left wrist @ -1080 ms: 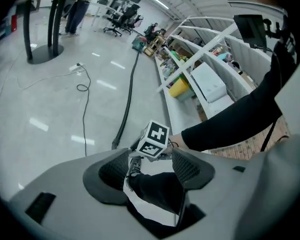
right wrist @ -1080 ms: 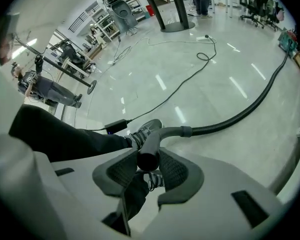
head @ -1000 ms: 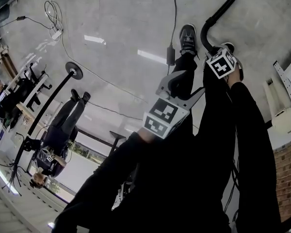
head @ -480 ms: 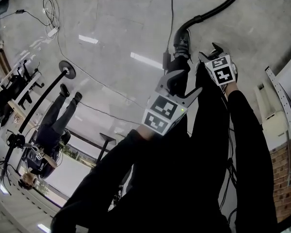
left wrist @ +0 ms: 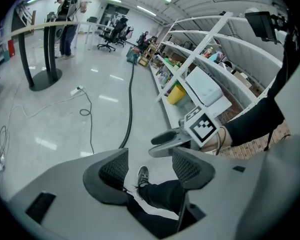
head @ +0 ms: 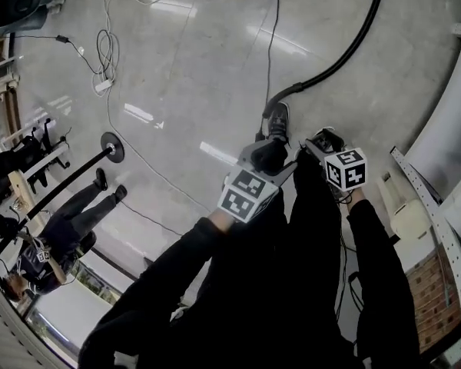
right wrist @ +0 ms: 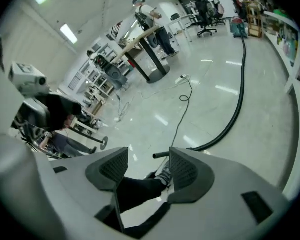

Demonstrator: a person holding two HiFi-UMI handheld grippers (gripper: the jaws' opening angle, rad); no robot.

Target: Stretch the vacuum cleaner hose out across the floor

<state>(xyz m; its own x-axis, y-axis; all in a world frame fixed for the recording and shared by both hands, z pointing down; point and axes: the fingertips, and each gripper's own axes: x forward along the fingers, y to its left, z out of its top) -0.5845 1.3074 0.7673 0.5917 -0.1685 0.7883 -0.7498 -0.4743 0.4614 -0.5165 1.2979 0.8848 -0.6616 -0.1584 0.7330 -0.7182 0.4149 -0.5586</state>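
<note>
The black vacuum hose (head: 346, 52) lies on the pale floor and runs from the top right down to its free end (head: 280, 97) just past my shoe (head: 277, 120). Both grippers hang above my legs, well clear of it. My left gripper (head: 273, 146) is open with nothing held; through its gap (left wrist: 150, 169) I see only my leg and shoe. My right gripper (head: 316, 141) is open too; its jaws have just been opening wide, then closing a little, with nothing between them (right wrist: 147, 171). The right gripper view shows the hose (right wrist: 238, 99) and its end (right wrist: 160, 155) on the floor.
A thin black cable (head: 269, 37) crosses the floor beside the hose. A power strip with looped white cable (head: 104, 83) lies at the left. A stand with a round base (head: 111, 146) and another person (head: 69, 221) are at the left. Shelving (left wrist: 200, 69) lines the right side.
The right gripper has let go of the hose end, which now lies on the floor by my shoe. Both grippers have risen away from the floor.
</note>
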